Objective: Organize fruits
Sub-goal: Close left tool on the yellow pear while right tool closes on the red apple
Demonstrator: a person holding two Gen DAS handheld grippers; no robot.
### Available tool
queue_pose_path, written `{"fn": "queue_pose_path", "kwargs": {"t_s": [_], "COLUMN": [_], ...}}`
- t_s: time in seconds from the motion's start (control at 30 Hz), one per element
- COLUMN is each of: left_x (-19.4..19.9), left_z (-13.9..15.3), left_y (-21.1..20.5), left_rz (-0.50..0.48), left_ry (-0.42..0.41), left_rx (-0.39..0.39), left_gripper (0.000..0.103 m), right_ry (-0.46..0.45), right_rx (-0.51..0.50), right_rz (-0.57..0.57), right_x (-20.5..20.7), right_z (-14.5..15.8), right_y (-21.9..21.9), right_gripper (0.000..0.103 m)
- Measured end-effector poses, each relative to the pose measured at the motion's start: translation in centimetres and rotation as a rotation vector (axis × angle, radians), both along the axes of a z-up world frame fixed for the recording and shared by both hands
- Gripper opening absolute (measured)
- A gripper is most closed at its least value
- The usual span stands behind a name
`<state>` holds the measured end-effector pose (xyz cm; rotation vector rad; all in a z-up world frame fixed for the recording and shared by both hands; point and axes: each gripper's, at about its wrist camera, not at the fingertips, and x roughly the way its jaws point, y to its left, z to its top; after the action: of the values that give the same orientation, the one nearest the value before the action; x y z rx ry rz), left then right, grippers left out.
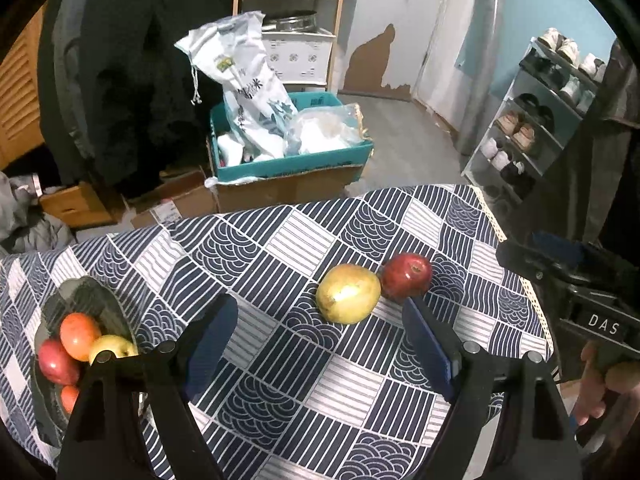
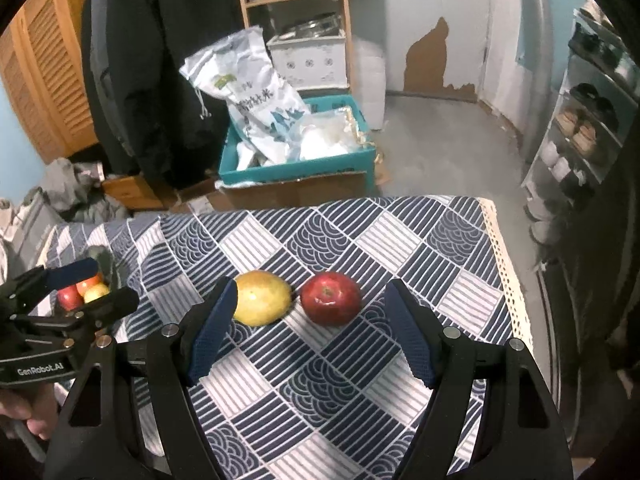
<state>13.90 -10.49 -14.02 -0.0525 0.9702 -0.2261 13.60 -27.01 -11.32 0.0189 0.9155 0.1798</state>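
Now two loose fruits lie on the table (image 1: 280, 240), which is covered in a navy-and-white patterned cloth: a yellow-green mango (image 1: 348, 294) and a red apple (image 1: 407, 276), side by side and touching or all but touching, toward the table's far right part. At the table's left end sits a dark plate (image 1: 80, 292) holding more fruit: a red one, an orange-red one, a yellow one and part of another orange one at the near side. The left hand-held gripper (image 1: 316, 344) hangs above the cloth with its jaws wide and nothing between them; in its own view the mango and apple lie just beyond its right blue finger (image 1: 428, 350), and the plate is partly hidden behind its left arm. The right hand-held gripper (image 2: 310, 328) also stands open and empty, less wide, tilted down at the table; the apple sits ahead, between the lines of its two fingers, while the mango lies just past the tip of its left finger (image 2: 214, 330). Neither gripper touches any fruit. Each gripper shows at the edge of the other's view, with a hand (image 1: 612, 388) wrapped round the handle. Beyond the table, on the floor, a teal box (image 1: 288, 164) holds white bags, with a wooden shelf behind it and a shoe rack (image 1: 532, 120) to the right.
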Motion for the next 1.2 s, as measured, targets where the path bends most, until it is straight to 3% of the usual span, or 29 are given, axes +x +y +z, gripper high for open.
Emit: {"fn": "queue_pose_path", "kwargs": {"t_s": [0.17,0.47,0.8,1.2], "left_x": [1.5,4.0,5.6,7.5], "left_z": [-1.4,-5.0,-9.6,-13.5], "left_y": [-0.4,-1.7,-4.8,-6.0], "left_rz": [-0.015,-0.048,-0.131,-0.144], "left_ry": [0.031,0.108,0.171,0.238], "left_rx": [0.005,-0.017,0.028,0.015], "left_gripper": [0.086,0.086,0.086,0.086], "right_ry": [0.043,0.114,0.189,0.236], "right_rx": [-0.044,-0.027,-0.009,0.021], "right_rz": [0.026,0.019,-0.011,-0.041], "right_x": [1.9,3.7,4.4,5.2], "right_z": [-1.1,-4.7,-8.9,-11.5], "right_y": [-0.1,-0.8,-2.1,-3.7], "right_gripper": [0.077,0.077,0.077,0.077]}}
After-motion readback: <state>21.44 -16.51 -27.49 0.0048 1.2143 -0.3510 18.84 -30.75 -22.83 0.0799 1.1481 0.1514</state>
